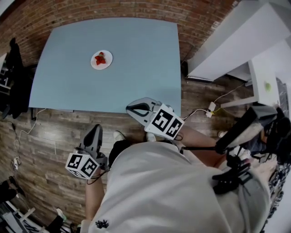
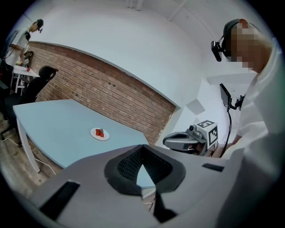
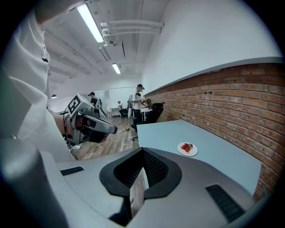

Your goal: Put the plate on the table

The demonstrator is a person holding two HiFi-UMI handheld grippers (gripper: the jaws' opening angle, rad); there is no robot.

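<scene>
A small white plate (image 1: 101, 59) with red strawberries sits on the light blue table (image 1: 136, 54), toward its far left. The same plate (image 2: 99, 133) shows in the left gripper view, and in the right gripper view the plate (image 3: 187, 148) lies near the brick wall. Both grippers hang over the wooden floor, short of the table's near edge. My left gripper (image 1: 96, 129) (image 2: 142, 149) is shut and holds nothing. My right gripper (image 1: 132, 108) (image 3: 142, 152) is also shut and holds nothing, close to the table's near right corner.
A brick wall (image 1: 113, 9) runs behind the table. White furniture (image 1: 236, 41) stands at the right, with cables and a plug block (image 1: 211, 108) on the floor. A dark chair (image 1: 16, 77) stands at the table's left end. People stand far back (image 3: 139, 100).
</scene>
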